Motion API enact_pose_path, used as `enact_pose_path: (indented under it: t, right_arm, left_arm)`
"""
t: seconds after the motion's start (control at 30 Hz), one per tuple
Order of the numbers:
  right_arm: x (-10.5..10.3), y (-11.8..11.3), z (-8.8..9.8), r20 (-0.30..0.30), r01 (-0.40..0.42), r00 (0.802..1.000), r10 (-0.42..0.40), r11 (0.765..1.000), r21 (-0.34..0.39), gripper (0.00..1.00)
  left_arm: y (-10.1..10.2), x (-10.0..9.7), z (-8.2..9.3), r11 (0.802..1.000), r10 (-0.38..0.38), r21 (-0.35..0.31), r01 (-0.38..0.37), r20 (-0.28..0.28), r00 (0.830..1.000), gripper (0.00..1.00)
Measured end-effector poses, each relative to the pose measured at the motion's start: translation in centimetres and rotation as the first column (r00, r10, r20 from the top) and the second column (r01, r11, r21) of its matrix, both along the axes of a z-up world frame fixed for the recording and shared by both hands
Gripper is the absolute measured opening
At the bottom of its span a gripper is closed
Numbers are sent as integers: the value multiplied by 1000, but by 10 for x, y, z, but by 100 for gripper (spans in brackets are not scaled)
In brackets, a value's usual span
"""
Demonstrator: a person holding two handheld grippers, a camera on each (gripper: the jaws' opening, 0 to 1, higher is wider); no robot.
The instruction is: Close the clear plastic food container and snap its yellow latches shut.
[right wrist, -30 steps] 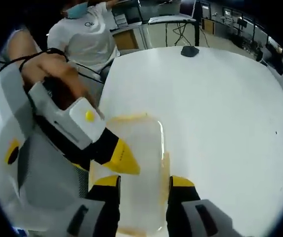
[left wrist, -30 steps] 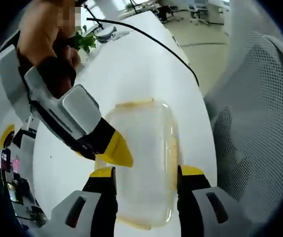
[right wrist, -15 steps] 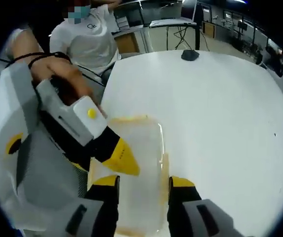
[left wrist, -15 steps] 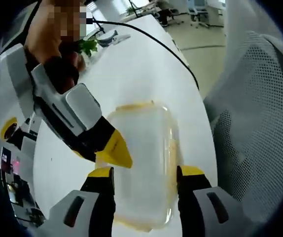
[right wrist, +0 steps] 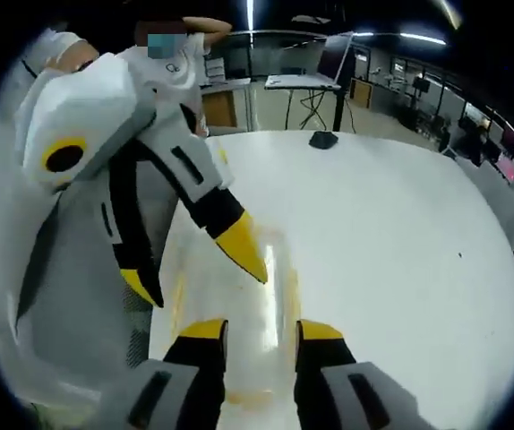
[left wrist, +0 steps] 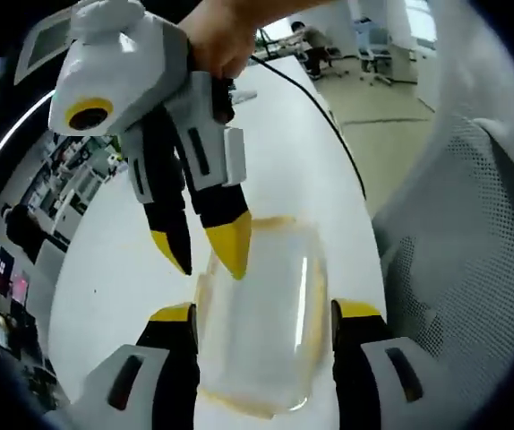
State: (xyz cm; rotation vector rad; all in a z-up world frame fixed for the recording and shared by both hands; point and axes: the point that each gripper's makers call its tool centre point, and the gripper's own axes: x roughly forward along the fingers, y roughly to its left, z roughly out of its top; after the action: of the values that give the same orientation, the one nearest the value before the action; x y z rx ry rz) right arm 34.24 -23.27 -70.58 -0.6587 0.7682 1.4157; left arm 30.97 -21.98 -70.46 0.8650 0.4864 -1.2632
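Both yellow-tipped tools, left tool (left wrist: 261, 313) and right tool (right wrist: 252, 330), gape empty over the clear, rounded-rectangular container (left wrist: 261, 336) on the glossy white desk (left wrist: 132, 269).

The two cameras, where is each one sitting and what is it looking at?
Left gripper view: rides on the left tool, looking down at the clear container on the white table; a hand holds the right tool.
Right gripper view: rides on the right tool, facing across the table; the left tool comes in.
Both share the container and table.
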Motion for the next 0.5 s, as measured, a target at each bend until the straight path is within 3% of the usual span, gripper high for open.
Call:
enact_pose_path:
  t: [0.1,0.17,0.37,0.5]
  right_arm:
    - [-3,-2,6,29,-5,1000,5,1000,8,29]
    - [-5,-5,10,36,6,999,-7,1000,14,30]
    - [-9,-17,17,81,80,993,-84,996,50,35]
    - [-19,-28,10,65,132,988,-137,989,66,39]
  left_arm:
    - [3,-5,10,998,-46,-43,45,-18,999,55]
    - [5,-9,20,990,-111,-82,111,10,994,53]
    - [45,12,27,994,-1,-112,3,19,1000,50]
    - [83,19,22,993,54,-110,-53,5,999,51]
